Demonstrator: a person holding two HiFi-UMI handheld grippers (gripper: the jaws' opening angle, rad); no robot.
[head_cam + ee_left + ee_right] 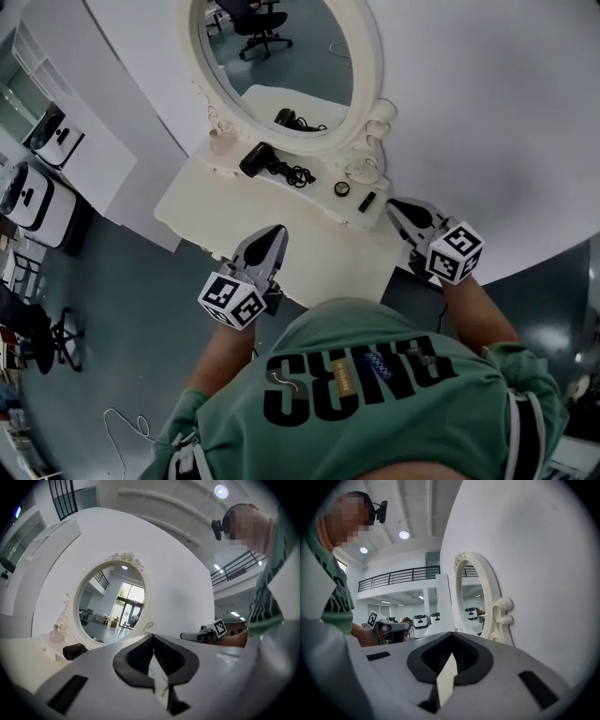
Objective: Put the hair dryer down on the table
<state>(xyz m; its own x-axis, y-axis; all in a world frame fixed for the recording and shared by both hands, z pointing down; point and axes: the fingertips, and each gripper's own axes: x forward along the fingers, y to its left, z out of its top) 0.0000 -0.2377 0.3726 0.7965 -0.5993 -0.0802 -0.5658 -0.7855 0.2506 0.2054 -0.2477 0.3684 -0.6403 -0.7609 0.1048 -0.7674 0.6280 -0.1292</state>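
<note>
Your left tongs (277, 232) are closed. In the left gripper view (153, 637) the two dark pads meet at the tip and there is nothing between them. Your right tongs (394, 203) are closed too. The right gripper view (452, 634) shows the pads pressed together with nothing in them.

The hair dryer (258, 159) is black. It lies on its side on the white tabletop (197, 202), right in front of the big oval mirror (281, 56). Neither pair of tongs touches it. In the head view it sits at about 12 o'clock from your left tongs and at about 10 o'clock from your right tongs, well apart from both. Its black cord (298, 174) lies in a loose bunch at about 4 o'clock from it, touching it.

A pink bottle (222, 141) stands at about 10 o'clock from the hair dryer, close to the mirror frame. A small round thing (342, 188) and a small black thing (367, 202) lie on the tabletop at about 9 o'clock from your right tongs. The black one is just beside the tips.

In the left gripper view the hair dryer (75, 651) shows at about 9 o'clock, under the mirror (112, 604), with the pink bottle (56, 633) beside it. Your right tongs (183, 636) show at about 3 o'clock there. In the right gripper view your left tongs (405, 626) show at about 9 o'clock and the mirror (476, 604) stands at about 1 o'clock.
</note>
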